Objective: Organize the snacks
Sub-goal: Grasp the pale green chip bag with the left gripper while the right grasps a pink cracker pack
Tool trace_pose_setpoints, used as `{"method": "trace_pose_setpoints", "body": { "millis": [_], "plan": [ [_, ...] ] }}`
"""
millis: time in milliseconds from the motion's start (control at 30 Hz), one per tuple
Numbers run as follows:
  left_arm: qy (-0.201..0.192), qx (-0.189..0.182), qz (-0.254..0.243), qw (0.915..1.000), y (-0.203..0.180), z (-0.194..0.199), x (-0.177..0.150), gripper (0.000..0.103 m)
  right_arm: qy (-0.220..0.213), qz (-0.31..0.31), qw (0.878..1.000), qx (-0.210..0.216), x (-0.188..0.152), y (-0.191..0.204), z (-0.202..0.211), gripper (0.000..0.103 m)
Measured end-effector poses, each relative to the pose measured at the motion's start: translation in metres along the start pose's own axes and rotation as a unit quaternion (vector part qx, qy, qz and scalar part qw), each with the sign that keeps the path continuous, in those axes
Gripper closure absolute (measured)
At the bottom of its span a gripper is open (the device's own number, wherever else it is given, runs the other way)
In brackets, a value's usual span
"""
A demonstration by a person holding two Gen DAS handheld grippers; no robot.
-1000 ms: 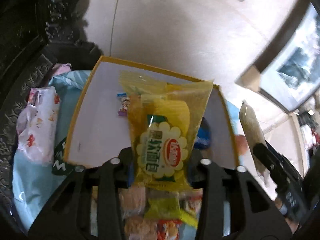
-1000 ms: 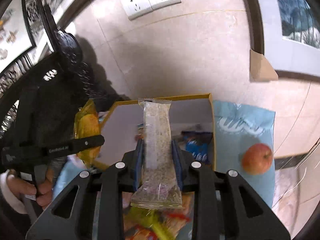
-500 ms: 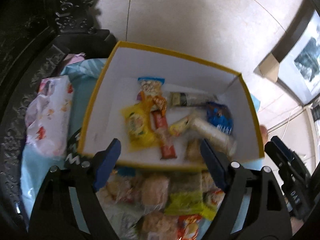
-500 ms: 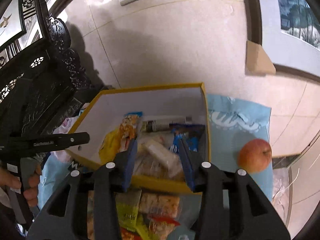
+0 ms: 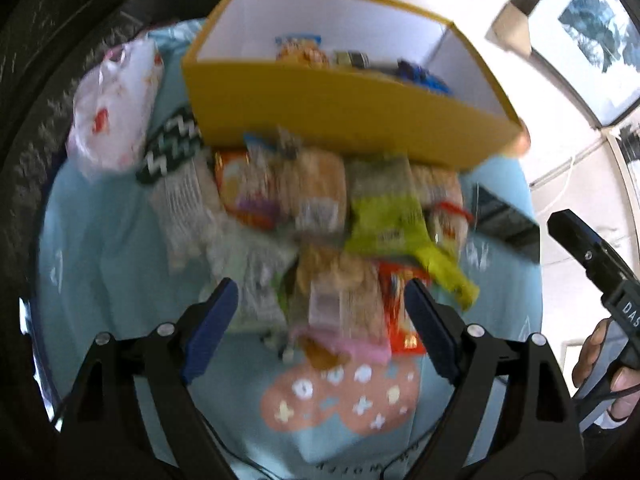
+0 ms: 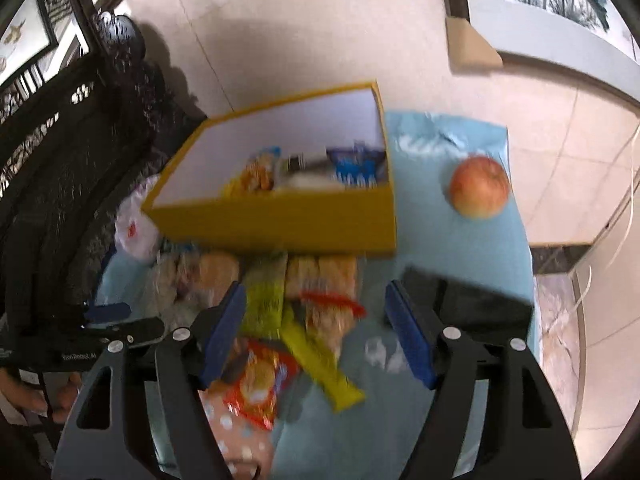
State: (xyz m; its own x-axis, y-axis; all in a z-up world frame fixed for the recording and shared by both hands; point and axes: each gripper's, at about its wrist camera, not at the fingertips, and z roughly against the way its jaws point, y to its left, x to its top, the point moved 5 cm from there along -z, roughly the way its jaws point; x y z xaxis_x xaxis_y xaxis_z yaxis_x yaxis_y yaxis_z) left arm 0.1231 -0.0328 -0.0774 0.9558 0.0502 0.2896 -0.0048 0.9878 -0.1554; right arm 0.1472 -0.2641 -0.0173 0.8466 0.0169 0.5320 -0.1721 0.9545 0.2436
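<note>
Your left gripper [image 5: 320, 320] hangs over the near end of the snack pile [image 5: 332, 216], its jaws spread wide and opening further, with nothing pinched; loose packets lie below the gap, not touched by the blue pads [image 5: 208, 328]. Your right gripper [image 6: 316, 332] is likewise opening and empty, its jaws standing over a yellow-green wrapper [image 6: 316, 360] and a red-orange packet [image 6: 256, 380]. From either tool the pile runs toward 12 o'clock and ends against the front wall of the yellow box [image 5: 344, 108], which sits on the light blue cloth [image 5: 96, 240]. The box is yellow outside and white inside, and holds several packets along its far wall, among them a blue one [image 6: 356, 168] at the right end and an orange-yellow one [image 6: 256, 172] to its left. The pile is a jumble of clear-wrapped pale cakes, a lime-green bag [image 5: 384, 216] and red-trimmed packs. An apple [image 6: 480, 186] rests on the cloth at 1 o'clock of your right gripper, well apart from the box. A white patterned bag [image 5: 116, 108] lies at 10 o'clock of your left gripper, beside the box. A dark flat object [image 6: 464, 300] lies just behind your right gripper's right finger; what it is you cannot tell. Both views are smeared, so printing on the wrappers is unreadable and single packets blend together. The box's front wall hides its floor.
</note>
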Motion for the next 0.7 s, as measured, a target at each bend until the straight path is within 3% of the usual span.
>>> {"method": "trace_pose_setpoints", "body": {
  "millis": [400,700],
  "plan": [
    [0.037,0.016,-0.004,0.9992,0.009,-0.009,-0.031,0.015,0.05,0.008,0.999,-0.004,-0.055,0.004,-0.003,0.03],
    [0.038,0.026,0.033,0.9984,0.044,-0.017,-0.026,0.015,0.074,0.002,0.997,0.018,-0.057,0.01,-0.016,0.03]
  ]
}}
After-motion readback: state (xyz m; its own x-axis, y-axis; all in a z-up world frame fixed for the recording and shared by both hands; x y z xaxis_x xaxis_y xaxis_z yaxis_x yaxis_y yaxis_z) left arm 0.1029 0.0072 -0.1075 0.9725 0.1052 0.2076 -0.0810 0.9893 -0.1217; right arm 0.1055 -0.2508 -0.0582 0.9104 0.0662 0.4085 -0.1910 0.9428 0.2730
